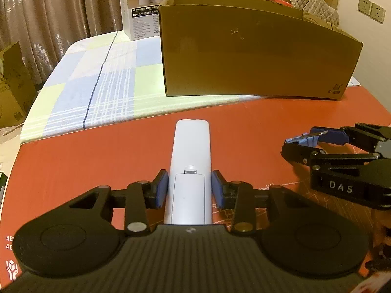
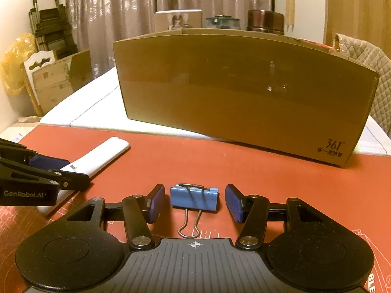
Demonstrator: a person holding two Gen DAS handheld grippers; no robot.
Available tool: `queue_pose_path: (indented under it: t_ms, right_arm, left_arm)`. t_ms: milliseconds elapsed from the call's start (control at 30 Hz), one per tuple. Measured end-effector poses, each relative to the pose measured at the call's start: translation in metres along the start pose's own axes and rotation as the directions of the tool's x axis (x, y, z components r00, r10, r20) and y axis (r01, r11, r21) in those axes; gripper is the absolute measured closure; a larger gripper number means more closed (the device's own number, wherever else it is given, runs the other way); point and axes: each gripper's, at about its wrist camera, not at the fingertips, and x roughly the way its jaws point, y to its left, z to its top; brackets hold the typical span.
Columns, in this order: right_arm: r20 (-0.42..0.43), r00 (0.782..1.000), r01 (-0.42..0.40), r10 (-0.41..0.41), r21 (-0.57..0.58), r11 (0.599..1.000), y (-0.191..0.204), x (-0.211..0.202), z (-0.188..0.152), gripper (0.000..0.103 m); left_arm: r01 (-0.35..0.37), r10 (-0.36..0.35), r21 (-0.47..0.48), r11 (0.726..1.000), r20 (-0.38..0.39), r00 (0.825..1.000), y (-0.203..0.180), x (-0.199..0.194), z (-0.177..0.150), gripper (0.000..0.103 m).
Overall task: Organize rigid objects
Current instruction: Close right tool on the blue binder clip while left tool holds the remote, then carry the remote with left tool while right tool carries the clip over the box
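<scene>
- Now we hold the left gripper (image 1: 190, 188) low over the red mat (image 1: 97, 161), its blue fingers (image 1: 161, 188) on either side of the white remote (image 1: 190, 171); the pads sit just beside the remote's flanks, and we cannot tell whether they press on it.
- The remote lies face down on the mat, battery cover up, its far end pointing toward the cardboard box (image 1: 244, 48).
- Our right gripper (image 2: 194, 202) rests open, its fingers (image 2: 155, 202) spread to both sides of the blue binder clip (image 2: 194, 197), with a gap on each side.
- The binder clip lies flat on the red mat (image 2: 220, 166), in front of the cardboard box (image 2: 232, 92); one wire handle points back toward our gripper, the other folds over its body.
- From the left wrist view, the right gripper (image 1: 305, 141) shows to the right of the remote, with the binder clip (image 1: 306, 141) between its tips.
- From the right wrist view, the left gripper (image 2: 63, 168) shows to the left of the binder clip, over the near end of the remote (image 2: 102, 156).
- The box stands open-topped at the far edge of the mat, partly on the checked cloth (image 1: 97, 78) that covers the rest of the tabletop.
- Behind the box we see a white carton (image 1: 139, 7), a glass jar (image 2: 223, 22) and a dark metal container (image 2: 265, 20), with curtains (image 2: 146, 12) beyond.
</scene>
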Motion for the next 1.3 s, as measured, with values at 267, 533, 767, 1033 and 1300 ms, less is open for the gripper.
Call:
queue_pose_path:
  t_ms: [267, 533, 767, 1033, 1300]
  right_arm:
    - [-0.001, 0.999, 0.038, -0.038, 0.004, 0.999, 0.004, -0.002, -0.001, 0.051]
    - [-0.023, 0.999, 0.027, -0.027, -0.008, 1.000, 0.004, -0.003, 0.002, 0.067]
    - [0.006, 1.000, 0.019, -0.019, -0.016, 1.000, 0.002, -0.014, 0.014, 0.067]
    - [0.025, 1.000, 0.011, -0.011, 0.018, 1.000, -0.010, -0.035, 0.029, 0.067]
    - [0.043, 0.999, -0.001, 0.000, 0.008, 1.000, -0.012, -0.061, 0.037, 0.067]
  left_arm:
    - [-0.025, 0.025, -0.019, 1.000, 0.002, 1.000, -0.004, -0.001, -0.001, 0.070]
    - [-0.029, 0.029, -0.026, 0.999, -0.003, 1.000, -0.004, -0.001, 0.000, 0.070]
    - [-0.024, 0.023, -0.058, 0.998, -0.014, 1.000, -0.001, -0.006, 0.001, 0.070]
    - [-0.032, 0.033, -0.080, 0.996, 0.017, 0.999, -0.003, -0.024, 0.006, 0.070]
    - [-0.036, 0.042, -0.111, 0.993, 0.052, 0.998, -0.009, -0.045, 0.012, 0.070]
